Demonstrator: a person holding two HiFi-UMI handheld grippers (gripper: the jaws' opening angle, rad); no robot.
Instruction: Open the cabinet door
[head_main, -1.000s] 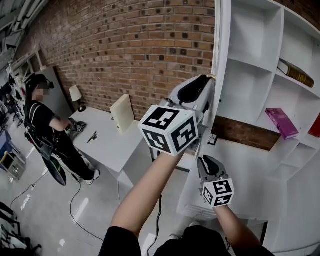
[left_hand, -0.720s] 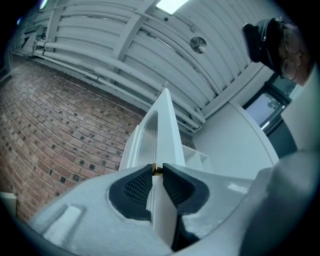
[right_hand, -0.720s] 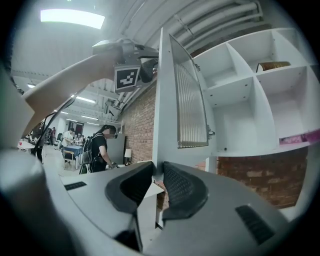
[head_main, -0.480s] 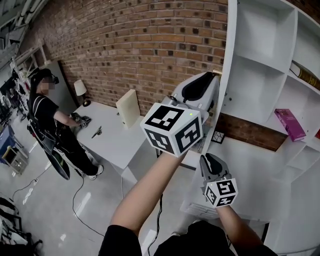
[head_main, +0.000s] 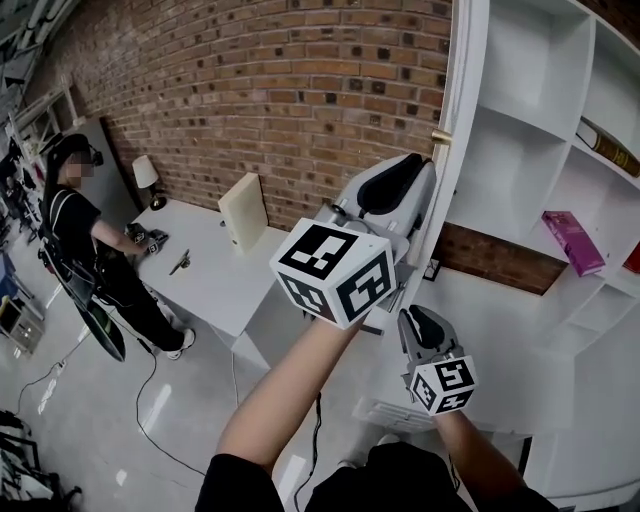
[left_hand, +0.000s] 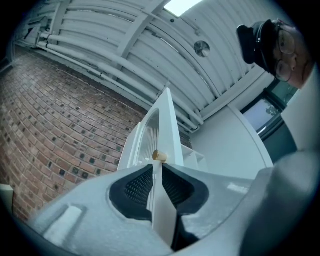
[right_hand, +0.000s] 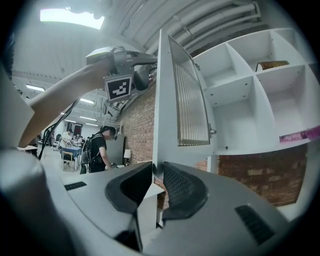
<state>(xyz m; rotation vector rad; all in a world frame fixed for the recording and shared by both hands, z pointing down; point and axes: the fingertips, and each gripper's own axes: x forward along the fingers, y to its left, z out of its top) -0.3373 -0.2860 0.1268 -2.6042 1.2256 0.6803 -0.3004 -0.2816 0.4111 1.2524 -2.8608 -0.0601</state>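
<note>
You're pulling the cabinet door (right_hand: 165, 125), already part open. Left gripper (left_hand: 157, 172), jaws just been closing, is pinching its edge under the knob (left_hand: 159, 156); right gripper (right_hand: 156, 180) is clamping lower down. Follow the hinge arc, don't twist.

Smooth, matt white board is shown on the cabinet door (right_hand: 166, 100), its inset panel (right_hand: 191, 107) ribbed and glassy. A brass-coloured knob (left_hand: 159, 156) is caught glinting. Rough red brick is seen on the wall (head_main: 280, 90). The jaws of the left gripper (left_hand: 158, 169) are lined black and dimpled.
</note>
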